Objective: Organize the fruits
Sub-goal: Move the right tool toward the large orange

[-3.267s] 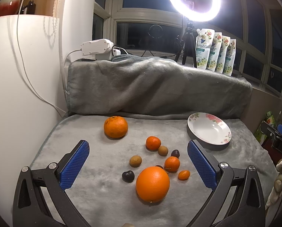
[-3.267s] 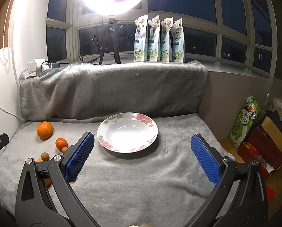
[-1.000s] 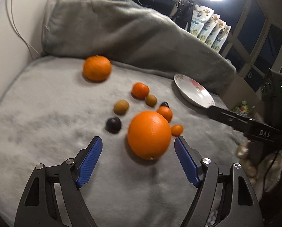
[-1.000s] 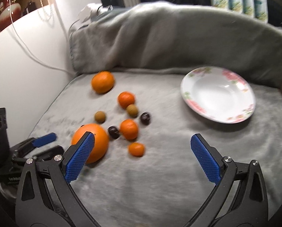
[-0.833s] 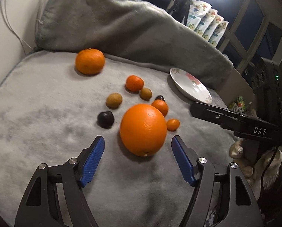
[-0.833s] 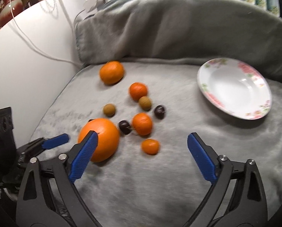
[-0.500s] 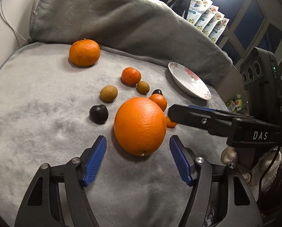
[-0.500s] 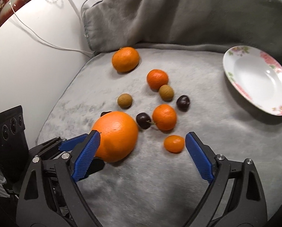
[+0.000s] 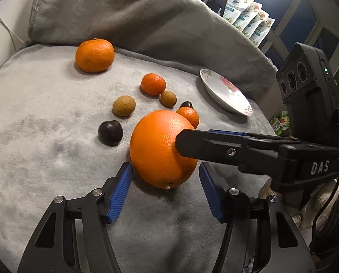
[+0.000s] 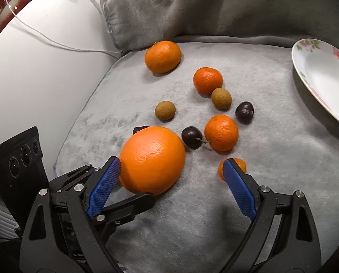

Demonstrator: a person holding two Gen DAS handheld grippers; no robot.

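A large orange (image 9: 160, 147) (image 10: 152, 159) lies on the grey blanket among smaller fruit. My left gripper (image 9: 165, 165) straddles it with jaws closing; a thin gap shows at each blue pad. My right gripper (image 10: 171, 160) is open wide, its left pad against the orange's side and its right pad in front of a tiny orange fruit (image 10: 234, 163). Its black finger (image 9: 215, 145) crosses the orange in the left wrist view. Behind lie a big mandarin (image 9: 94, 55), two small mandarins (image 10: 207, 80) (image 10: 221, 132), two brown longans (image 9: 123, 105) (image 9: 168, 99) and dark cherries (image 9: 110, 133) (image 10: 191, 140).
An empty flowered plate (image 9: 226, 95) (image 10: 324, 75) sits at the right of the blanket. A rolled grey blanket (image 9: 135, 22) forms the back edge. A white wall with a cable (image 10: 44, 68) borders the left. A gloved hand (image 9: 324, 195) holds the right gripper.
Both grippers came down onto the large orange. The left jaws narrowed around it. The right gripper swung left from the plate side to the fruit cluster.
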